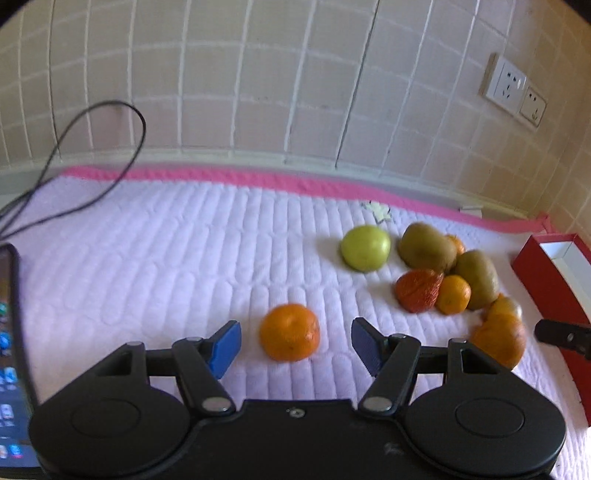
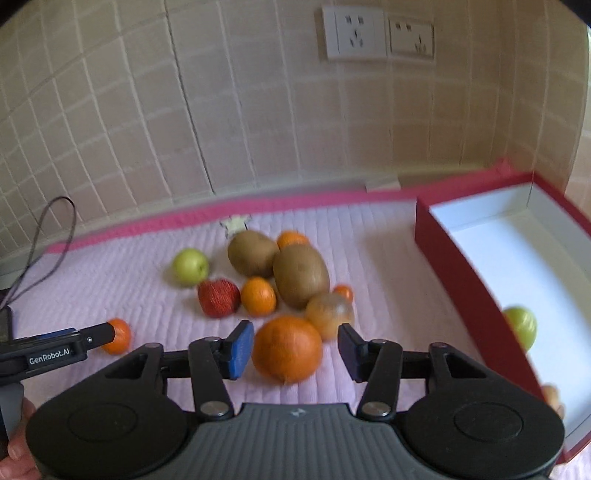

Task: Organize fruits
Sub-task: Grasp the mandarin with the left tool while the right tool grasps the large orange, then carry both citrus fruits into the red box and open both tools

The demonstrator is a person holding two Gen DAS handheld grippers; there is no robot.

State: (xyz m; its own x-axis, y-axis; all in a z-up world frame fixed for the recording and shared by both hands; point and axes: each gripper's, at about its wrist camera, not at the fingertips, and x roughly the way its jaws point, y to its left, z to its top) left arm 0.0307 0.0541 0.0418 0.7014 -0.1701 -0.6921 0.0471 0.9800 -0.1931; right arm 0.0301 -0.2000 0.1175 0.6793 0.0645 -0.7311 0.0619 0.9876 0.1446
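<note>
My left gripper (image 1: 295, 341) is open around a small tangerine (image 1: 289, 331) lying alone on the lilac quilted mat (image 1: 147, 266); the pads do not touch it. My right gripper (image 2: 295, 349) is open around a large orange (image 2: 287, 348), also apart from it. Behind lies a fruit pile: two kiwis (image 2: 301, 275), a green apple (image 2: 190, 266), a red fruit (image 2: 218, 297), a small tangerine (image 2: 258, 296) and a brownish fruit (image 2: 329, 314). A red box (image 2: 461, 266) with a white inside stands at the right and holds a green fruit (image 2: 521, 325).
A tiled wall with two sockets (image 2: 376, 35) stands behind the mat. A black cable (image 1: 92, 158) loops at the left. A phone screen (image 1: 9, 350) lies at the left edge. The left gripper's finger (image 2: 99, 334) shows in the right wrist view.
</note>
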